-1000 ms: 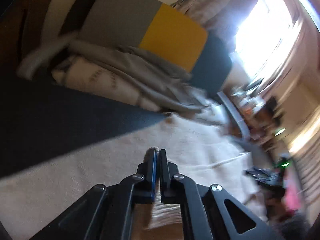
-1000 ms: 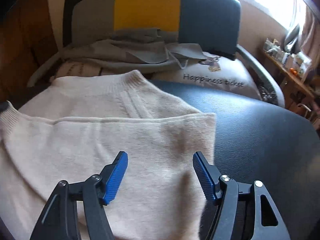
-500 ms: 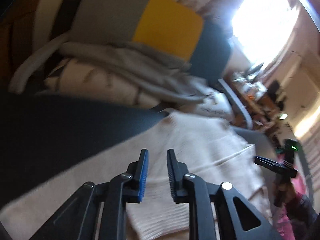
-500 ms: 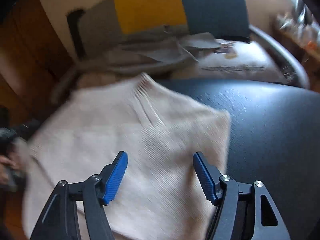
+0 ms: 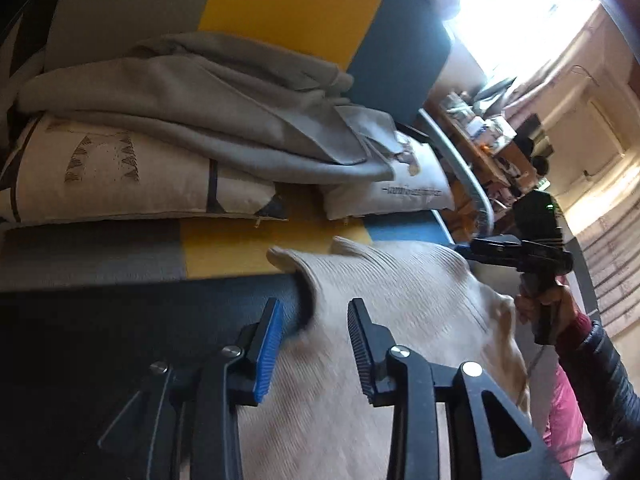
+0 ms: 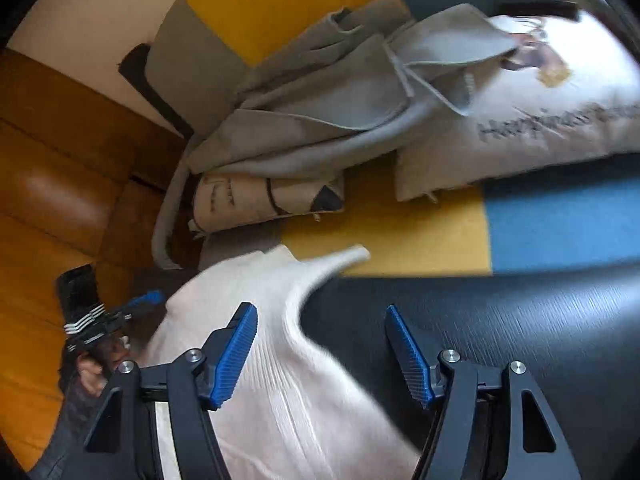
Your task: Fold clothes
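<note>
The cream knitted sweater (image 5: 400, 320) is lying on the black tabletop (image 5: 120, 320), its far corner reaching over the table's far edge toward the yellow band of the striped sofa seat (image 5: 236, 248). The knit is showing ribbing and is motion-blurred in both views.

The left gripper (image 5: 314, 344) is hovering above the sweater's left edge. Its jaws are opening; the cloth is lying beneath the gap, and the pads are not pressing on it.

The right gripper (image 6: 320, 352) is hanging over the sweater's right edge, where cream cloth meets black tabletop. Its jaws are standing spread wide, pinching nothing; the fabric is passing below the left pad only.

In the left wrist view the right gripper (image 5: 468, 249) is appearing at the sweater's right side, carried by a hand (image 5: 548, 300) in a dark sleeve. In the right wrist view the left gripper (image 6: 146, 300) is showing at the sweater's left side.

On the far side, a grey garment (image 5: 224, 120) is resting folded on two printed cushions (image 5: 120, 176) on the sofa. A brown leather surface (image 6: 60, 184) is filling the left of the right wrist view.
</note>
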Motion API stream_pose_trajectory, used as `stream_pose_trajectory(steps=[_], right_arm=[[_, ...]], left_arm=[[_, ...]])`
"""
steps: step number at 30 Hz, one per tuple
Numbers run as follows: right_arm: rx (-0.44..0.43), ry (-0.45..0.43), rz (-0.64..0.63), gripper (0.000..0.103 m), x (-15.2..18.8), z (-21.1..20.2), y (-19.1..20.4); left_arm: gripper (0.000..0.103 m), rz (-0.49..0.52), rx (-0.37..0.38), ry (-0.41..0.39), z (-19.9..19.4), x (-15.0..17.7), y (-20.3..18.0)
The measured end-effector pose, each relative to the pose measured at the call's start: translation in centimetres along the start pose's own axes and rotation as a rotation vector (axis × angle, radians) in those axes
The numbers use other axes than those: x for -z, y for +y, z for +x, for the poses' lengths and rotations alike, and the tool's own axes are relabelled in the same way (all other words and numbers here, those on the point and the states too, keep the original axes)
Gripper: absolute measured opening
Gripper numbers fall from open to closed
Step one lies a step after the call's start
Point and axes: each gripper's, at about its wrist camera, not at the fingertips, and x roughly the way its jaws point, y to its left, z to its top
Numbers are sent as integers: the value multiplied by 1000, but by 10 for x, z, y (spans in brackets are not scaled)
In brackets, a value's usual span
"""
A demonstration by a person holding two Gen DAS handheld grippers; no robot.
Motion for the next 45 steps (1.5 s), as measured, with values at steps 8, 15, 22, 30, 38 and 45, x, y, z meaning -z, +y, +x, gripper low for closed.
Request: stream_pose_trajectory(steps=[8,15,22,30,38,45], right_arm=[[-91,121,-80,52,-9,30,18],[-123,116,-57,51,-9,41,21],[-70,103,-74,37,-12,49,28],[60,41,-200,7,3,34,52],[129,-24,-244,7,15,10,77],[-36,-180,-383,7,98,-65,120]], left_arm=[[34,3,50,65,36,-10,1],[34,-13,49,78,51,-19,-3],[26,-27,-12,84,61,-23,-9],[5,148,-81,-54,38,4,-52],[5,120,-105,-159,2,8,-67],[5,259,-77,-288,-57,72,-106]])
